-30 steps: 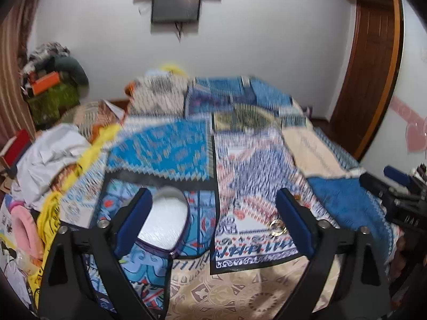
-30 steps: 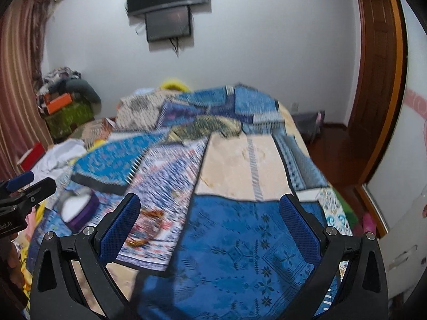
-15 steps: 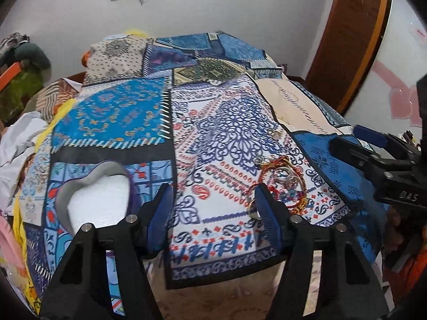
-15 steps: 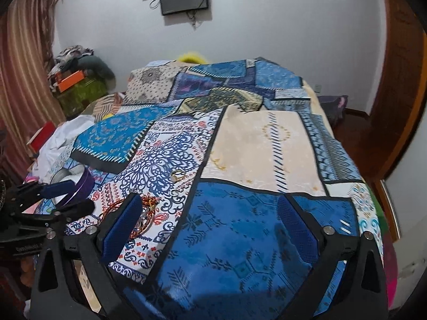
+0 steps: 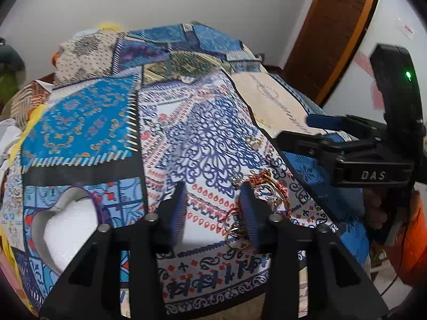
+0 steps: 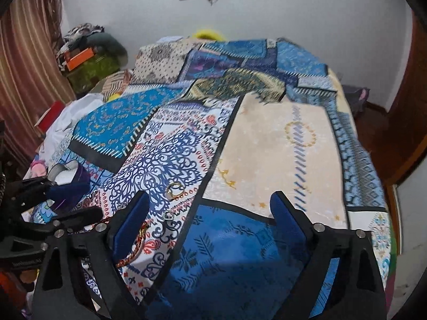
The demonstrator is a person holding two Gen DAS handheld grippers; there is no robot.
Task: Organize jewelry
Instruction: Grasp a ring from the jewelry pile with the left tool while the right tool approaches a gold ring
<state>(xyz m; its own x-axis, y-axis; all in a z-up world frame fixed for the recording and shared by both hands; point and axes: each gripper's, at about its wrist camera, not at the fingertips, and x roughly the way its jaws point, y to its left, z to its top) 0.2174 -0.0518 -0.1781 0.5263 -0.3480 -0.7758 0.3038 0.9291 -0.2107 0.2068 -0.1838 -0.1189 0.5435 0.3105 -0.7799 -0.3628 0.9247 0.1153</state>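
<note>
We see the jewelry as a small tangled heap (image 5: 256,200) at lower centre-right of the left wrist view: red-and-gold braided bangles, thin gold rings and a piece with a pale stone, lying on the white, blue and red patterned cloth (image 5: 202,138). A separate gold ring (image 5: 253,142) lies apart, higher up on the same cloth; in the right wrist view it sits just left of centre (image 6: 174,188), with a smaller ring (image 6: 168,215) below it.

A heart-shaped box (image 5: 66,226) with white lining lies open at lower left, on the patchwork bedspread (image 6: 277,144).

Our left gripper (image 5: 213,208) is narrowed, its jaws having just been closing. Only bare cloth shows between the blue pads, and the right pad overlaps the heap's left edge, hiding part of it. Our right gripper (image 6: 210,213) stands wide over the dark blue patch, nothing between its pads; its jaws have just been closing a little. From the left wrist view it juts in at right (image 5: 320,130), over the bed's far side.

Against the picture from a second ago, the wall-mounted screen has slid almost out of the top of the left view, the bed fills the frame, and the heap, then a small glint by the right pad, is now large and partly covered.
</note>
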